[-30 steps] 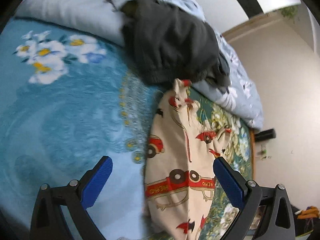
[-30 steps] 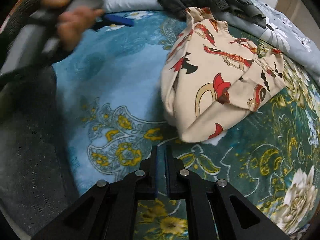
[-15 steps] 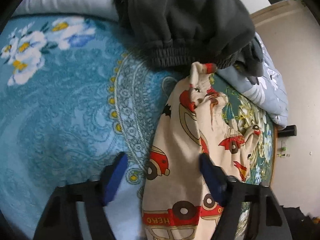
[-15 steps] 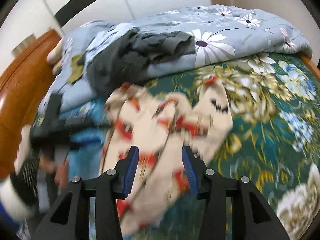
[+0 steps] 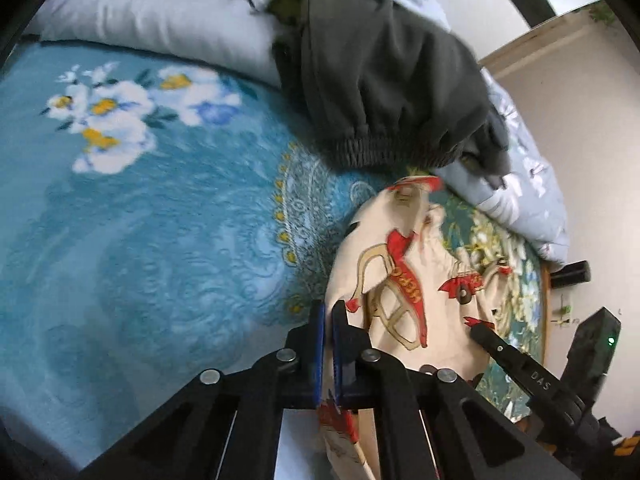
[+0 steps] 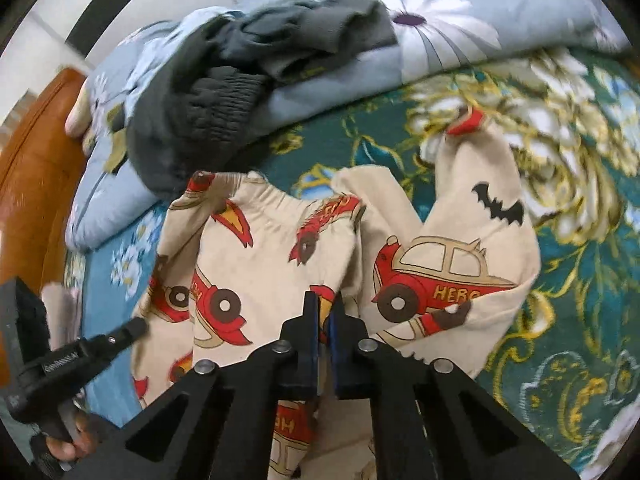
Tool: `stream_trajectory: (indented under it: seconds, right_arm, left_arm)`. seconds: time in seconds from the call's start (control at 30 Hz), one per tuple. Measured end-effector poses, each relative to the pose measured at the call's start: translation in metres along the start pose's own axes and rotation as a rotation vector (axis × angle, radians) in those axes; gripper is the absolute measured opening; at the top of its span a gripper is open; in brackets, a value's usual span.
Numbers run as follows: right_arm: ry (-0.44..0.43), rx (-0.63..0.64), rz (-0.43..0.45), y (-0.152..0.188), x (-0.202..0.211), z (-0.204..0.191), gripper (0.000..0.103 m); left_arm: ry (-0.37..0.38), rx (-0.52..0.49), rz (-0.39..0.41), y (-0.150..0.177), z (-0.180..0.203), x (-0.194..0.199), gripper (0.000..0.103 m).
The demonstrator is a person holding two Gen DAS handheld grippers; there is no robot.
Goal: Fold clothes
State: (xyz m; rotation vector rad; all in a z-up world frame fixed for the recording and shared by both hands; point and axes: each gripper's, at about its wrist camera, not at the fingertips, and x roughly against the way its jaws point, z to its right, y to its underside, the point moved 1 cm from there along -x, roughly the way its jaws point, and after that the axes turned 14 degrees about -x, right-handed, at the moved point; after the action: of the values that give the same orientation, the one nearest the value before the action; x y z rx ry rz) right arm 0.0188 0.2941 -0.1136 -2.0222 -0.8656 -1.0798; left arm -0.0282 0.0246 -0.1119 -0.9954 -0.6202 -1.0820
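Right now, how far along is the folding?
Early. Done: nothing lies folded; the cream car-print pants are rumpled on the blue floral bedspread. In hand: the left gripper and right gripper are each shut on the pants' near edge. Left: folding them, then the dark grey garments heaped on the pale blue quilt.

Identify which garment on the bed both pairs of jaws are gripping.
The cream car-print garment, pinched by the left gripper and right gripper; the dark grey garment lies untouched on the quilt behind.
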Motion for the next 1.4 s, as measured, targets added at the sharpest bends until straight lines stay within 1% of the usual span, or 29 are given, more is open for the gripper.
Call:
stream_trajectory:
  seconds: [0.07, 0.13, 0.17, 0.23, 0.3, 0.37, 0.47, 0.57, 0.63, 0.73, 0.8, 0.87, 0.9, 0.93, 0.97, 1.07, 1.17, 1.23, 1.3, 1.4]
  right_arm:
    - [0.007, 0.020, 0.036, -0.003, 0.017, 0.000, 0.004]
    - [0.051, 0.032, 0.113, -0.012, 0.042, 0.005, 0.004]
    - [0.077, 0.044, 0.149, -0.017, 0.052, 0.007, 0.004]
    - [0.155, 0.098, 0.258, -0.031, 0.084, 0.009, 0.003]
    - [0.203, 0.129, 0.345, -0.046, 0.116, 0.010, 0.002]
    - [0.222, 0.144, 0.419, -0.059, 0.145, 0.010, 0.002]
    - [0.248, 0.177, 0.545, -0.074, 0.195, 0.004, 0.002]
    - [0.276, 0.235, 0.693, -0.078, 0.255, -0.013, 0.002]
    - [0.307, 0.274, 0.791, -0.077, 0.297, -0.025, 0.002]
    - [0.361, 0.330, 0.933, -0.072, 0.363, -0.042, 0.002]
    - [0.393, 0.366, 1.020, -0.069, 0.400, -0.056, 0.002]
    - [0.418, 0.404, 1.102, -0.069, 0.433, -0.074, 0.002]
    - [0.406, 0.417, 1.112, -0.072, 0.439, -0.083, 0.002]
    - [0.390, 0.430, 1.117, -0.075, 0.443, -0.093, 0.002]
    - [0.364, 0.447, 1.102, -0.079, 0.440, -0.104, 0.002]
    - [0.313, 0.533, 0.994, -0.092, 0.396, -0.141, 0.002]
    - [0.211, 0.637, 0.777, -0.091, 0.303, -0.183, 0.002]
    - [0.170, 0.692, 0.647, -0.077, 0.245, -0.204, 0.002]
    - [0.124, 0.740, 0.525, -0.057, 0.192, -0.222, 0.002]
    - [0.034, 0.759, 0.394, -0.025, 0.140, -0.233, 0.002]
  left_arm:
    - [-0.002, -0.007, 0.011, 0.007, -0.001, 0.012, 0.003]
    - [0.032, -0.007, 0.033, 0.016, 0.002, 0.028, 0.003]
    - [0.039, -0.021, 0.040, 0.015, 0.008, 0.031, 0.003]
    - [0.052, -0.077, 0.049, 0.027, 0.021, 0.043, 0.003]
    - [0.086, -0.106, 0.039, 0.032, 0.030, 0.052, 0.003]
    - [0.167, -0.118, 0.027, 0.039, 0.041, 0.062, 0.003]
    - [0.275, -0.215, 0.005, 0.048, 0.087, 0.067, 0.003]
    - [0.383, -0.337, 0.007, 0.059, 0.141, 0.079, 0.003]
    - [0.455, -0.401, 0.016, 0.063, 0.173, 0.088, 0.003]
    - [0.593, -0.471, 0.043, 0.065, 0.218, 0.111, 0.003]
    - [0.687, -0.512, 0.066, 0.067, 0.244, 0.131, 0.003]
    - [0.770, -0.538, 0.097, 0.068, 0.260, 0.152, 0.003]
    - [0.797, -0.539, 0.116, 0.067, 0.260, 0.161, 0.003]
    - [0.821, -0.540, 0.135, 0.067, 0.259, 0.169, 0.003]
    - [0.812, -0.544, 0.154, 0.066, 0.255, 0.174, 0.003]
    - [0.694, -0.506, 0.199, 0.062, 0.218, 0.178, 0.003]
    - [0.549, -0.357, 0.160, 0.059, 0.162, 0.158, 0.003]
    - [0.464, -0.261, 0.129, 0.062, 0.124, 0.145, 0.003]
    - [0.374, -0.196, 0.116, 0.065, 0.090, 0.139, 0.003]
    - [0.292, -0.099, 0.133, 0.061, 0.043, 0.142, 0.003]
